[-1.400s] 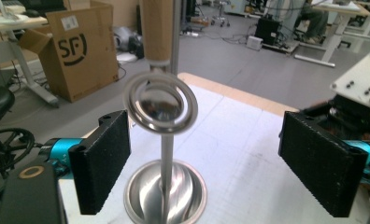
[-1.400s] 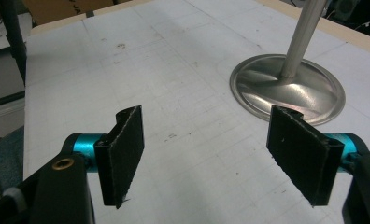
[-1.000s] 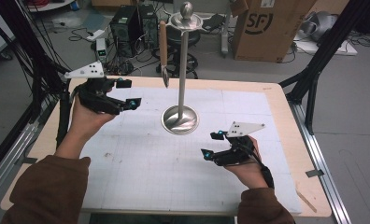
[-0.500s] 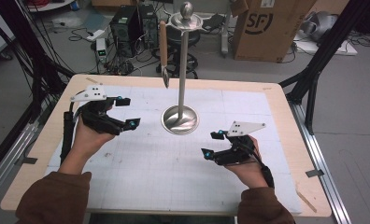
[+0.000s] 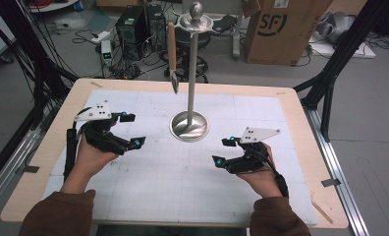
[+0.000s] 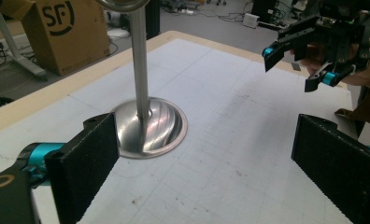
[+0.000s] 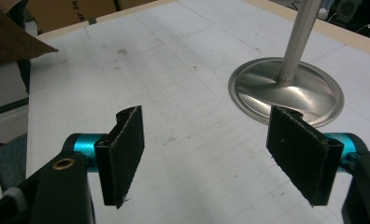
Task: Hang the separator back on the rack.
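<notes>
Gridded mat (image 5: 182, 187), perhaps paper, cluttered workshop.

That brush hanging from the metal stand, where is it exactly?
In the high view the brush hangs tip down from the left arm of the stand, beside its pole, above the far middle of the table.

Both forearms are wearing brown sleeves (image 5: 55, 214). Each hand is carrying a black gripper: the left gripper (image 5: 131, 130) and right gripper (image 5: 224, 151) are showing teal blue fittings by the jaws, a grey three-cornered plate with dark dots on top, and rough black pads (image 7: 127, 149). A black cable (image 5: 70, 150) is trailing along the left wrist.
</notes>
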The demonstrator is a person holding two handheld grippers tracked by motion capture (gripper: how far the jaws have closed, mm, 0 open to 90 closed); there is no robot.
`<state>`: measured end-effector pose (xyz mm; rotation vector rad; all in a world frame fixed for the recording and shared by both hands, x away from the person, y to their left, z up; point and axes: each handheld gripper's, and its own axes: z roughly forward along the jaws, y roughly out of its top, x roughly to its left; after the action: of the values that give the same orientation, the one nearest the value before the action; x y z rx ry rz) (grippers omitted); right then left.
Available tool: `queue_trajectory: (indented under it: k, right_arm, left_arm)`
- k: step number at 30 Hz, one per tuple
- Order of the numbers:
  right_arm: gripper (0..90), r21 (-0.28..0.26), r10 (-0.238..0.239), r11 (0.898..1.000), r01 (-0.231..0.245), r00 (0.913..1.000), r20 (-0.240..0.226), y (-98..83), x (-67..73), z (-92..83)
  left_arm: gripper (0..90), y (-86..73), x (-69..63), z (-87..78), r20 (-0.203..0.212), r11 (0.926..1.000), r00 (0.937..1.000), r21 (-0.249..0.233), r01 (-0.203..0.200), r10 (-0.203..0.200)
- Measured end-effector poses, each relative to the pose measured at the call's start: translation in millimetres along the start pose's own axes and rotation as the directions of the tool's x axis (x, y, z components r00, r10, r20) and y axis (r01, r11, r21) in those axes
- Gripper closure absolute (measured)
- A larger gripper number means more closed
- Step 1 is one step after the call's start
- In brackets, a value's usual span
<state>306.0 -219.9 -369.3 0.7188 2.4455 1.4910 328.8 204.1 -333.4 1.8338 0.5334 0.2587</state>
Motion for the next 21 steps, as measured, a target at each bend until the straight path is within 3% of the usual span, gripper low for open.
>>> queue_trajectory:
  k: [6, 21]
  right_arm:
    - [27.1, -0.001, 0.0, 1.0, 0.0, 1.0, 0.0, -0.1, 0.0, -0.7]
    - [27.0, -0.011, 0.002, 1.0, -0.002, 1.0, -0.001, -0.8, -2.5, -3.6]
  left_arm:
    - [6.8, -8.2, -3.2, -2.1, 0.023, 0.9999, 0.9997, -0.005, 0.012, -0.012]
    - [1.6, -30.2, -6.5, 2.4, 0.028, 0.9968, 0.9986, 0.068, 0.042, -0.044]
